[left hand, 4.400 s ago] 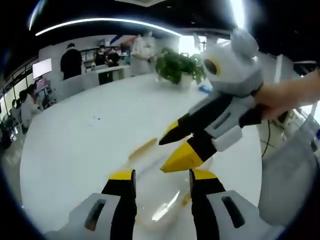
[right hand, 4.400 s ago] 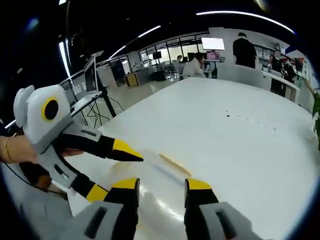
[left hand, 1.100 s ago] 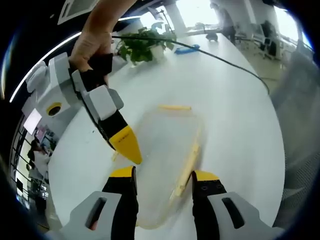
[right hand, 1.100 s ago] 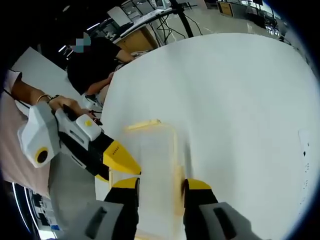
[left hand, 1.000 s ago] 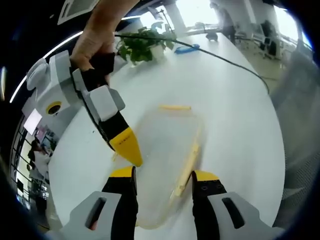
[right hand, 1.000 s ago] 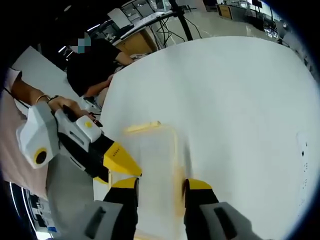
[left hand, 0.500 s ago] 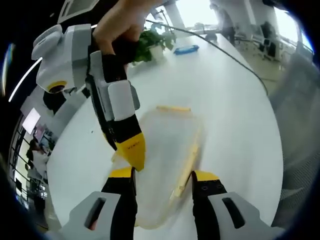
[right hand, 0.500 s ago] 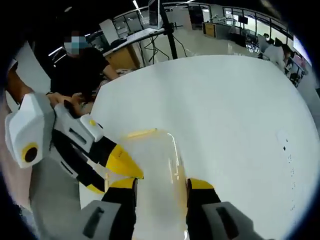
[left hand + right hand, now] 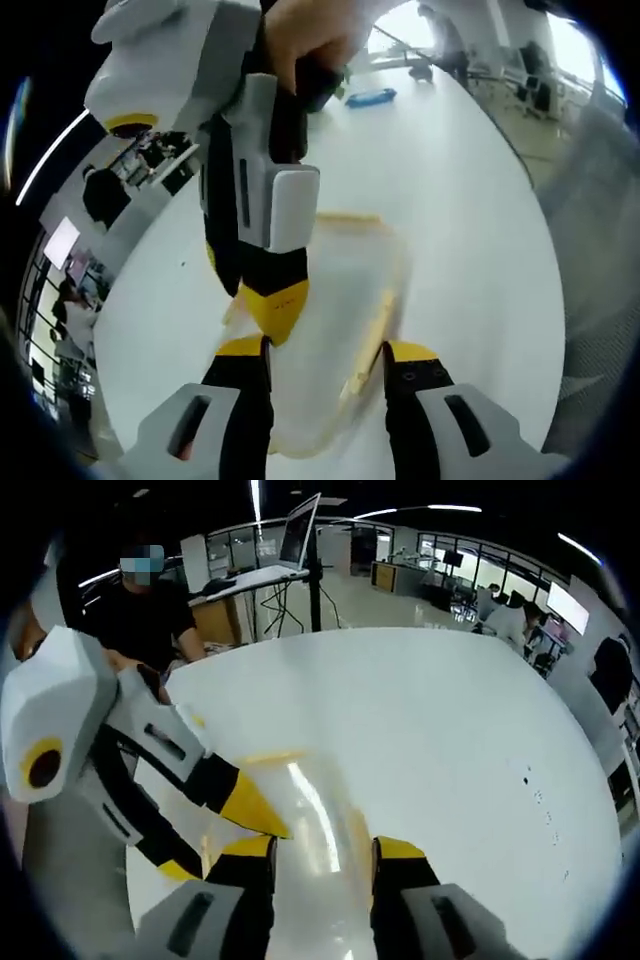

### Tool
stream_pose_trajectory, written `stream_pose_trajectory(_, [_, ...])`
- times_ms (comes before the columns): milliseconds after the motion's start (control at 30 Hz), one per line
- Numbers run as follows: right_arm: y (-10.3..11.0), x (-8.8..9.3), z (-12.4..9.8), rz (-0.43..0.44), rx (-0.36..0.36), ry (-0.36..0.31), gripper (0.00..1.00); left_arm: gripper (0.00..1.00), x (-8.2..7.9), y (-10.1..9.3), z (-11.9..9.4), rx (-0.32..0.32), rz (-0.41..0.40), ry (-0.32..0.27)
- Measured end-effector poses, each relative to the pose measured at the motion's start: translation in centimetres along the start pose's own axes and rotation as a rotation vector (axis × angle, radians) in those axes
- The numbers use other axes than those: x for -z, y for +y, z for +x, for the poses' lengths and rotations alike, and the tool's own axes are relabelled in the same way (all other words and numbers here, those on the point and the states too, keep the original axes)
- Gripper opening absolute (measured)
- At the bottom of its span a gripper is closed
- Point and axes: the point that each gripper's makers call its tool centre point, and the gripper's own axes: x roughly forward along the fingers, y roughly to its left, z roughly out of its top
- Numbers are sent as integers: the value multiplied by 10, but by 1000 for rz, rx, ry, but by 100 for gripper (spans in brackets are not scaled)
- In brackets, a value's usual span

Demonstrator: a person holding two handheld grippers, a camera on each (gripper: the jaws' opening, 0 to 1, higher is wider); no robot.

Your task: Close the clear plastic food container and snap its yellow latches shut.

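- Lying flat on the round white worktop [image 9: 470,250], the clear rectangular plastic food container [image 9: 340,330] sits just ahead of the left claw [image 9: 325,352], its lid down over the body as far as the blur lets me judge.
- In the left gripper view a long yellow latch [image 9: 372,325] runs along the container's right edge and another yellow latch [image 9: 350,217] lies across the far end; whether either is snapped home I cannot tell.
- Over the last second the right claw [image 9: 275,305] has swung from a slanted approach to nearly upright in that view, and its yellow tips, pressed together, now bear on the container's near left edge, where a third latch would sit but is hidden.
- Seen in the right gripper view, the container [image 9: 315,830] lies between the right claw's [image 9: 325,845] own jaws, which look somewhat apart there, and the left claw [image 9: 245,815] comes in from the left, its tips close together at the container's edge.
- In its own view the left claw's jaws stand spread with nothing between them; it has barely shifted over the last second.
- My reading: the closing is done and the work is at the latching, with the right claw's new upright stance suited to a downward push on that side latch.
- A potted plant that stood on the far worktop 0.5 s ago is now covered by the right claw's grey-white body.
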Motion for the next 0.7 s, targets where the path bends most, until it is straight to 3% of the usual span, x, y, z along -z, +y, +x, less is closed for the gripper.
stream_pose_trajectory(200, [6,-1,0,-2,1,-38,27,41,-1,0,-1,8,1,-2])
stream_pose_trajectory(367, [3,0,-1,34,34,-49,28,42,-2,0,0,15,-14,-15])
stream_pose_trajectory(467, [2,0,-1,76,48,-64,29,43,-6,-1,-1,11,-87,-82])
stream_pose_trajectory(700, [3,-2,-1,144,96,-123,31,45,-8,2,-3,22,-125,-102])
